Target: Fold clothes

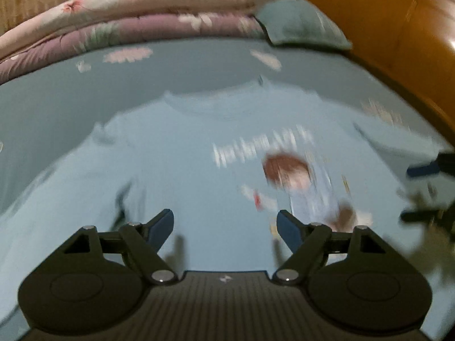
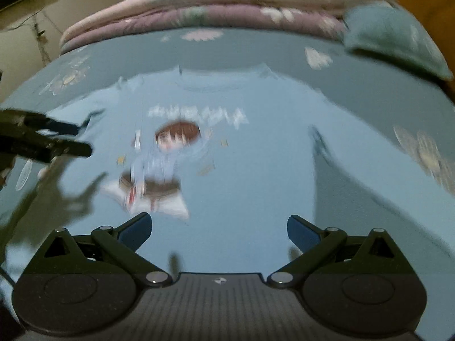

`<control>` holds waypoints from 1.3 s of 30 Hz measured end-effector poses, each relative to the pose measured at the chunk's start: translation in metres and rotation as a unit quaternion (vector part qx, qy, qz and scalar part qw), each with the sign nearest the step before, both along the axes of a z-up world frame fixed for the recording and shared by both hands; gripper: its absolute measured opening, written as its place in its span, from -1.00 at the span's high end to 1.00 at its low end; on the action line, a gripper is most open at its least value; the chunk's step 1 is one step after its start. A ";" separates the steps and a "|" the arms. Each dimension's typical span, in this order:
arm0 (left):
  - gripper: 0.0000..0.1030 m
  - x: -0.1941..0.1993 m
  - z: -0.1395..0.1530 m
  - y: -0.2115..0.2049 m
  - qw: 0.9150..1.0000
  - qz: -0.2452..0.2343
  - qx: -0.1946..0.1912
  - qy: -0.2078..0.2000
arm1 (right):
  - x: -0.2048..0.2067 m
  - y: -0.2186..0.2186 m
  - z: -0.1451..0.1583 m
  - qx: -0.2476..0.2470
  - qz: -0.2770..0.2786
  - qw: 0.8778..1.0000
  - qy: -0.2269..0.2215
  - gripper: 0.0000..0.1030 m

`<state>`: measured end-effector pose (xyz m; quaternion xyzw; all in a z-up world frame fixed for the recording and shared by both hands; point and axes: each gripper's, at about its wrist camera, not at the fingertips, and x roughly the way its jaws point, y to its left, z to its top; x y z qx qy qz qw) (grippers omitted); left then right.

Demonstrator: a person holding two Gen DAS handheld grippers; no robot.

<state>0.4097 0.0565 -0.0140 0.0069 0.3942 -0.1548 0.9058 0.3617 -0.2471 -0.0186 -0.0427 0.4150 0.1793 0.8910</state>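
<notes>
A light blue long-sleeved shirt (image 1: 199, 153) lies spread flat on the bed, collar at the far side, with white lettering and a cartoon figure print (image 2: 167, 153) on its chest. Both views are motion-blurred. My left gripper (image 1: 226, 226) hovers open above the shirt's lower middle, nothing between its blue-padded fingers. My right gripper (image 2: 219, 230) is also open over the shirt's lower part, just right of the print. The right gripper (image 1: 426, 190) also shows at the right edge of the left wrist view, and the left gripper (image 2: 68, 139) at the left edge of the right wrist view.
The bed has a grey-blue sheet (image 1: 184, 65) with white flowers. Folded pink and mauve quilts (image 1: 148, 8) are stacked along the far side, with a teal pillow (image 1: 301, 25) beside them. A wooden headboard (image 1: 392, 28) curves along the right.
</notes>
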 end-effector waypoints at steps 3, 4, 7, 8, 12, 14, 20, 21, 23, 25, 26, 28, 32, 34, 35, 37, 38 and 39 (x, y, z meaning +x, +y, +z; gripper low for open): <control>-0.55 0.030 -0.013 0.000 0.999 0.018 -0.028 0.008 | 0.029 0.015 -0.011 0.002 0.002 1.000 0.002 -1.00; -0.55 0.039 -0.019 0.000 0.999 0.024 -0.035 0.014 | 0.035 0.018 -0.017 0.002 -0.003 1.000 0.008 -1.00; -0.55 0.032 -0.031 0.005 0.999 0.029 -0.032 0.028 | 0.045 0.021 -0.035 -0.003 -0.022 0.999 0.031 -1.00; -0.56 0.028 -0.035 0.008 0.999 0.029 -0.031 0.031 | 0.041 0.021 -0.037 -0.009 -0.019 0.999 0.027 -1.00; -0.60 0.006 -0.031 0.014 0.998 0.024 -0.030 0.047 | 0.027 0.021 -0.040 -0.023 -0.011 1.000 0.012 -1.00; -0.60 0.002 -0.021 0.020 0.998 0.026 -0.033 0.047 | 0.026 0.020 -0.039 -0.021 -0.017 1.000 0.015 -1.00; -0.60 0.030 -0.014 0.055 0.995 0.097 -0.037 0.010 | 0.031 0.027 -0.040 -0.033 -0.026 0.999 0.020 -1.00; -0.60 0.037 -0.021 0.061 0.993 0.109 -0.042 0.020 | 0.031 0.027 -0.040 -0.032 -0.026 0.999 0.020 -1.00; -0.58 0.034 -0.027 0.071 0.990 0.126 -0.050 0.029 | 0.031 0.026 -0.040 -0.032 -0.026 0.999 0.020 -1.00; -0.61 0.020 -0.028 0.080 0.988 0.139 -0.058 0.031 | 0.031 0.025 -0.040 -0.030 -0.026 0.999 0.019 -1.00; -0.60 0.014 -0.028 0.085 0.987 0.146 -0.062 0.033 | 0.031 0.025 -0.040 -0.030 -0.026 0.999 0.018 -1.00; -0.60 0.000 -0.030 0.094 0.984 0.159 -0.070 0.035 | 0.031 0.026 -0.040 -0.032 -0.026 0.999 0.018 -1.00; -0.61 -0.017 -0.014 0.114 0.981 0.182 -0.064 0.031 | 0.033 0.026 -0.040 -0.034 -0.024 0.999 0.020 -1.00; -0.67 -0.017 -0.011 0.131 0.976 0.208 -0.060 0.019 | 0.033 0.027 -0.040 -0.035 -0.023 0.999 0.021 -1.00; -0.68 -0.016 -0.013 0.141 0.972 0.226 -0.060 0.016 | 0.033 0.027 -0.040 -0.035 -0.023 0.999 0.021 -1.00; -0.68 -0.014 -0.015 0.161 0.964 0.260 -0.060 0.008 | 0.032 0.028 -0.041 -0.035 -0.025 0.999 0.018 -1.00; -0.68 -0.012 -0.017 0.171 0.959 0.277 -0.061 0.005 | 0.031 0.028 -0.041 -0.036 -0.025 0.999 0.017 -1.00; -0.68 -0.011 -0.018 0.182 0.954 0.294 -0.061 0.001 | 0.031 0.028 -0.041 -0.036 -0.026 0.999 0.017 -1.00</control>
